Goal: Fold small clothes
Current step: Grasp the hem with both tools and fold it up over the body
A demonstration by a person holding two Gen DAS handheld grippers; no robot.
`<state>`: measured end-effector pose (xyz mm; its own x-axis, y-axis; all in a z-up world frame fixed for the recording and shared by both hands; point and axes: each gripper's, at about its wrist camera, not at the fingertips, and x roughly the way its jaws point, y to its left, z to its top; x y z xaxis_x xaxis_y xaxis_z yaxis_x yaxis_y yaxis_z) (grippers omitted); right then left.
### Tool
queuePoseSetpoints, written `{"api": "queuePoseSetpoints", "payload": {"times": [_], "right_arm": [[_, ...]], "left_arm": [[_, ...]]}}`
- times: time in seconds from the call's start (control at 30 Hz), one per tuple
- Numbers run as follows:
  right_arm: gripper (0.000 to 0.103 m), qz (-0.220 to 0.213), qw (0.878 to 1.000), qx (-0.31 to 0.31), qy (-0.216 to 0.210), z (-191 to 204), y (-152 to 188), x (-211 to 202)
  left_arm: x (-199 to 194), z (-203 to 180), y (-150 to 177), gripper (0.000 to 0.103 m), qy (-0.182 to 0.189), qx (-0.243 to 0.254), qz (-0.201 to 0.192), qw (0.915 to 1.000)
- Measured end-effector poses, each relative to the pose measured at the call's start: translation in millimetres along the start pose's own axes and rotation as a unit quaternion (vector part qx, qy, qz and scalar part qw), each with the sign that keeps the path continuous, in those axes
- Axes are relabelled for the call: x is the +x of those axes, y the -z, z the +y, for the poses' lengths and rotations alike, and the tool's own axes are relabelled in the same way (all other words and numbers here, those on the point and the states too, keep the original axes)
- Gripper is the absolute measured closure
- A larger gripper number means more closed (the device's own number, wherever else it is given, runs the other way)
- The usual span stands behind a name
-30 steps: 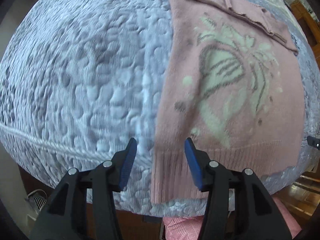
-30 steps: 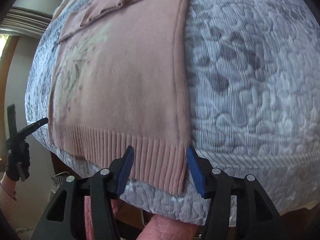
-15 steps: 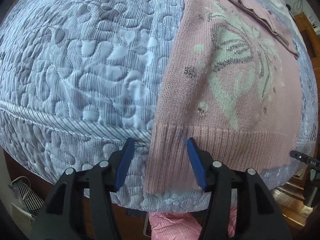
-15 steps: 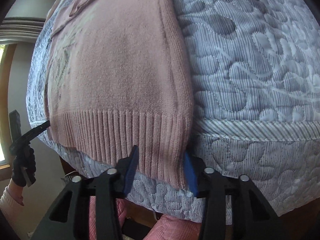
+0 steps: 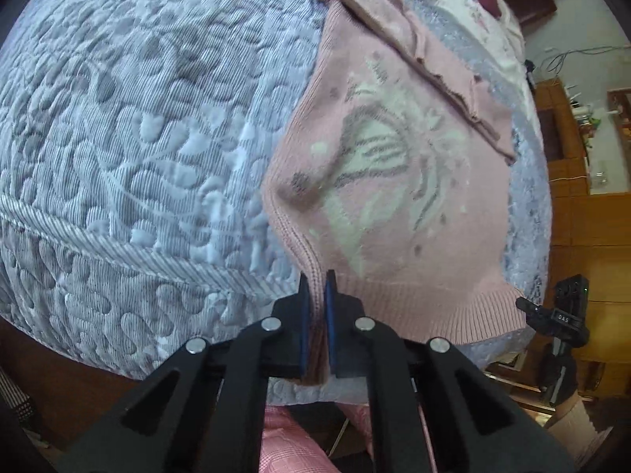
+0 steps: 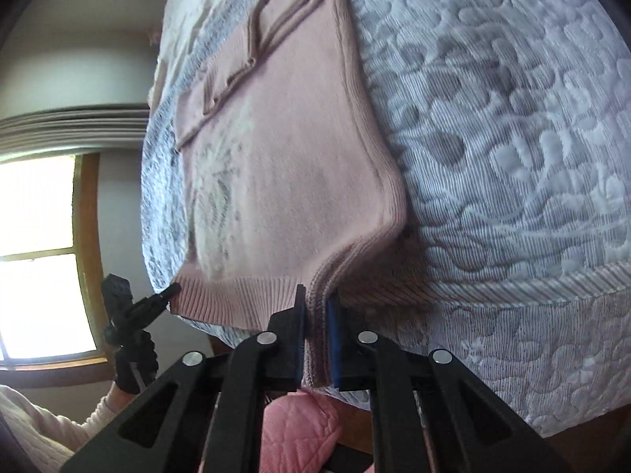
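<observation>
Pink knitted sweater (image 5: 394,181) hem corners sit pinched in your left claw (image 5: 314,315) and right claw (image 6: 315,327), ready, I judge, to lift and fold away from you over the quilted grey bed (image 5: 118,138).

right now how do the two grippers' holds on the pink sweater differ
The left gripper pinches the hem corner beside the butterfly pattern; the right gripper pinches the opposite corner, on plain knit. Both have jaws shut on the pink sweater at the quilted mattress edge.

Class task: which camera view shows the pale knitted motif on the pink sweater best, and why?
The left wrist view: the motif on the sweater faces the camera, sharp and whole. In the right wrist view it is only a faint, blurred smear seen at a slant.
</observation>
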<state>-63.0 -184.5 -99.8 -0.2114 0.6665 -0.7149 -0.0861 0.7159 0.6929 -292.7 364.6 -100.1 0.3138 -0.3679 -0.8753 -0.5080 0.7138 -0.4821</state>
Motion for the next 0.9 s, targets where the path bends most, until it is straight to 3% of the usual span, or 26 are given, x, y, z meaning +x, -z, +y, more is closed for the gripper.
{"api": "queuePoseSetpoints", "payload": {"times": [0.23,0.53,0.9], "right_arm": [[0.094,-0.042,0.999,-0.019,-0.01,20,-44,-14],[0.094,-0.059,0.998,-0.037,-0.007,25,-107,-4],[0.093,-0.05,0.999,0.008,-0.003,-6,-150,28]], "left_arm": [[-7,-46,-27,0.098,0.029,0.026,-0.054,0.9978],[13,-48,-86,0.098,0.031,0.031,-0.093,0.9947],[55,-25,-129,0.094,0.016,-0.003,-0.074,0.9972]]}}
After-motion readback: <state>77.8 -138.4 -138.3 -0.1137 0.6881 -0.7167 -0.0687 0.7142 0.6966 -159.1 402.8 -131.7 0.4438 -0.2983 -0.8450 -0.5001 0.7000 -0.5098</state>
